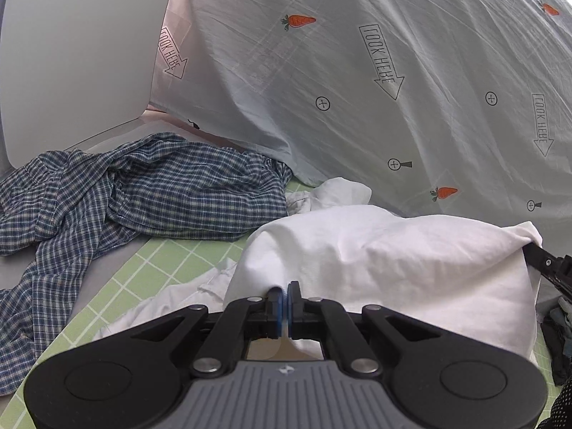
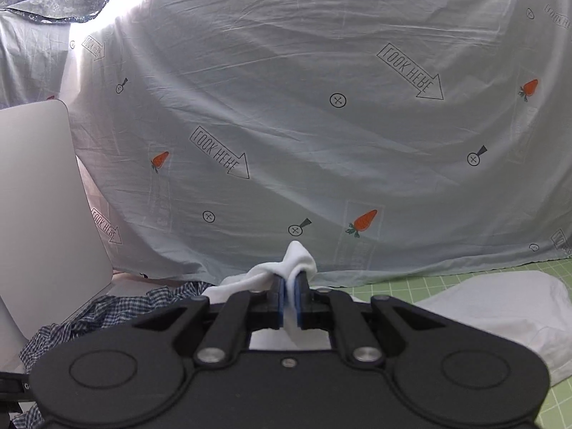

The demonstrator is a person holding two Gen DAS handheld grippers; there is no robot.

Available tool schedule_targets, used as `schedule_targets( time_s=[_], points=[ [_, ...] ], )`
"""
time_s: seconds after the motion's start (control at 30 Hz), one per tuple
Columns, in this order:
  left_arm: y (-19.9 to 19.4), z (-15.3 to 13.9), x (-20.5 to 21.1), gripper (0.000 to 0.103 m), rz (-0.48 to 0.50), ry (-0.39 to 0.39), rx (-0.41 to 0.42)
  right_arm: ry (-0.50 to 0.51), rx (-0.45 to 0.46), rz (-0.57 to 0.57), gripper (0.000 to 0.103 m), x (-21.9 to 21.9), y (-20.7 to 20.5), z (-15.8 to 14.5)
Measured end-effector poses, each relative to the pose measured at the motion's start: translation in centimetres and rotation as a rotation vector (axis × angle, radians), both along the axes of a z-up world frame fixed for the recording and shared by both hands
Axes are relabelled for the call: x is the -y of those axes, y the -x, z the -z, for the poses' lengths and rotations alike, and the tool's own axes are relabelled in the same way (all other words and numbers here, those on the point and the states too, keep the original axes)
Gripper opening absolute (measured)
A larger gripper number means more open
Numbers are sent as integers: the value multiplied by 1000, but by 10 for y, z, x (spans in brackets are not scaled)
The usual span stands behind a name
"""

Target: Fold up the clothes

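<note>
A white garment (image 1: 393,261) is lifted off the green grid mat (image 1: 157,264). My left gripper (image 1: 285,295) is shut on its near edge, cloth pinched between the blue pads. The right gripper's black tip (image 1: 547,264) shows at the garment's right corner. In the right wrist view my right gripper (image 2: 290,291) is shut on a bunched white corner (image 2: 296,257) that sticks up past the fingers. More of the white garment (image 2: 500,304) lies on the mat (image 2: 464,279) to the right.
A crumpled blue checked shirt (image 1: 125,193) lies at the left on the mat and also shows in the right wrist view (image 2: 107,307). A pale sheet printed with carrots and arrows (image 1: 393,89) hangs behind. A grey panel (image 1: 71,53) stands at the left. Dark clothes (image 1: 557,336) lie at the right edge.
</note>
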State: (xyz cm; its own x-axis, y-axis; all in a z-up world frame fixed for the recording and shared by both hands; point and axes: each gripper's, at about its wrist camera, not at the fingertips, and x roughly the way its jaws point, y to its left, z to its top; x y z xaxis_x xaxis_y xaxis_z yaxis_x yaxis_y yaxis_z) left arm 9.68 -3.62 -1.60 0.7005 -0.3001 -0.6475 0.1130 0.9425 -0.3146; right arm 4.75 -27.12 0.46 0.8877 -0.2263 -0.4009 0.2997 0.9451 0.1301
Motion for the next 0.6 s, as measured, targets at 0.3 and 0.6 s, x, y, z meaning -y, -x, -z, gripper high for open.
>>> schedule_targets(
  time_s=[0.3, 0.6],
  points=[
    [-2, 23, -5, 3, -4, -69, -55, -187, -279, 150, 40, 24, 26, 81],
    [-10, 23, -9, 3, -16, -46, -78, -159, -348, 326, 53, 30, 89, 97]
  ],
)
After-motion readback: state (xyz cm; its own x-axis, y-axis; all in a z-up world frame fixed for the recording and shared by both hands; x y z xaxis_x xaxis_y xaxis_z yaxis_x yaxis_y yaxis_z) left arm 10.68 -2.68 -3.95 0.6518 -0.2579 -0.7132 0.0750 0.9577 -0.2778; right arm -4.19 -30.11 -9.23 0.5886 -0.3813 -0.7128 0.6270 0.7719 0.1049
